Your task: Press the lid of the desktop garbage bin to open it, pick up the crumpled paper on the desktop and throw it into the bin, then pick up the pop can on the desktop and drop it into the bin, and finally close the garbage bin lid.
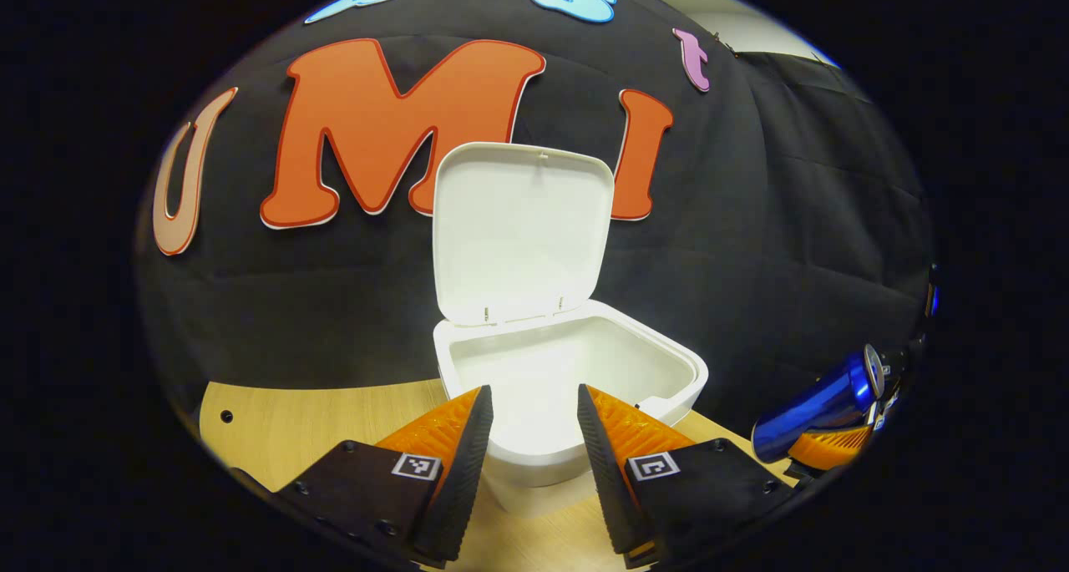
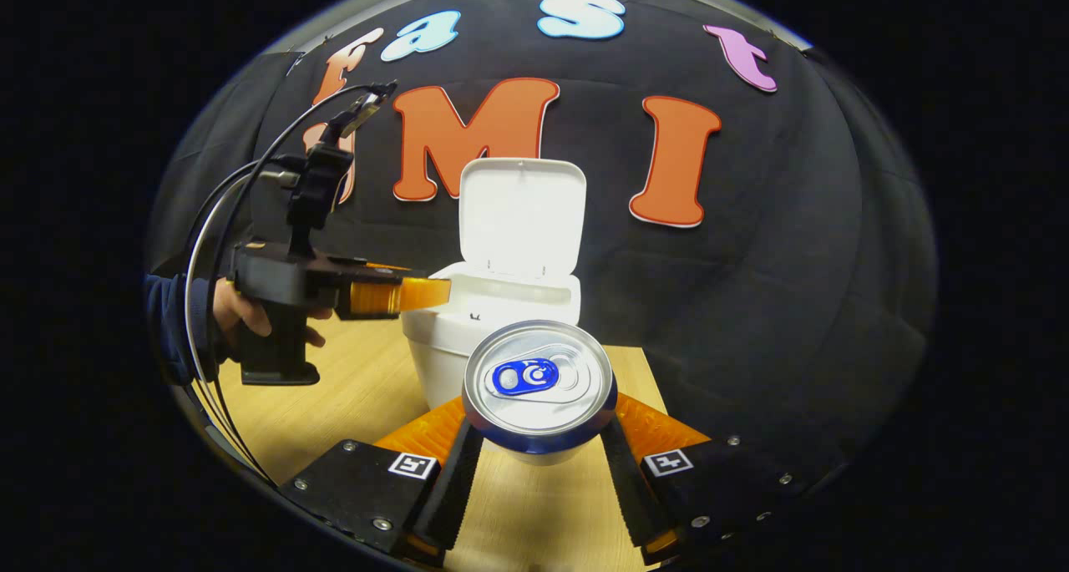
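Right gripper (image 2: 534,438) is clamped on the pop can (image 2: 539,384) at bottom centre, top facing the camera. Left gripper (image 1: 534,438) hangs slack and empty in front of the bin (image 1: 568,380), whose lid (image 1: 522,230) stands up. Looks like the can step: carry it over the opening, then let go.

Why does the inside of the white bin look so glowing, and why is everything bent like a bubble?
In the left gripper view, the bin is overexposed inside, so detail washes out. In the right gripper view, the can top shows soft glare, looming large because it is near the lens. Both views are fisheye, curving the table edges.
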A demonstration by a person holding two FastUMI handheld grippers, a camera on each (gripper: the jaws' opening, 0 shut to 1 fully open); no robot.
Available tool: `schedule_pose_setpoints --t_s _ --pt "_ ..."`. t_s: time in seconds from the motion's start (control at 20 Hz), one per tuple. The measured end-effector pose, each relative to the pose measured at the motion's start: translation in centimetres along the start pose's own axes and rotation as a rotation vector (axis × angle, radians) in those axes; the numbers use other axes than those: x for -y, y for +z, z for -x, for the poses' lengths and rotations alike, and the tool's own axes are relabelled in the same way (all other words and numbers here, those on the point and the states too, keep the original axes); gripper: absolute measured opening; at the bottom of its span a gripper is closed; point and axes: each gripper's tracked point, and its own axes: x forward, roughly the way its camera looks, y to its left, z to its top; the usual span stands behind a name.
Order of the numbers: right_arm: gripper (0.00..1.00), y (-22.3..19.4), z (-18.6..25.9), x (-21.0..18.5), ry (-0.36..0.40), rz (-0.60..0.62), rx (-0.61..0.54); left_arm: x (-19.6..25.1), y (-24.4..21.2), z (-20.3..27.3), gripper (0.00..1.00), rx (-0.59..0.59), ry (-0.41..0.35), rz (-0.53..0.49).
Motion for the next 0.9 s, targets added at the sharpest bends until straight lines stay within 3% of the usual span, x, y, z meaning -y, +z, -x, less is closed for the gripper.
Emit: schedule_pose_setpoints --t_s 0.1,0.2,0.9 --pt "0.75 1.5 -1.3 -0.3 0.009 0.017 0.023 -0.6 -0.1 1.0 0.72 0.014 0.009 -0.005" --pt "0.75 2.5 -1.6 -0.8 0.018 0.04 0.037 -1.4 -0.8 1.9 0.88 0.016 0.028 -0.029" --pt "0.75 12.1 -6.6 -2.4 0.084 0.092 0.202 -6.8 -3.8 10.4 0.89 0.04 0.19 -0.076"
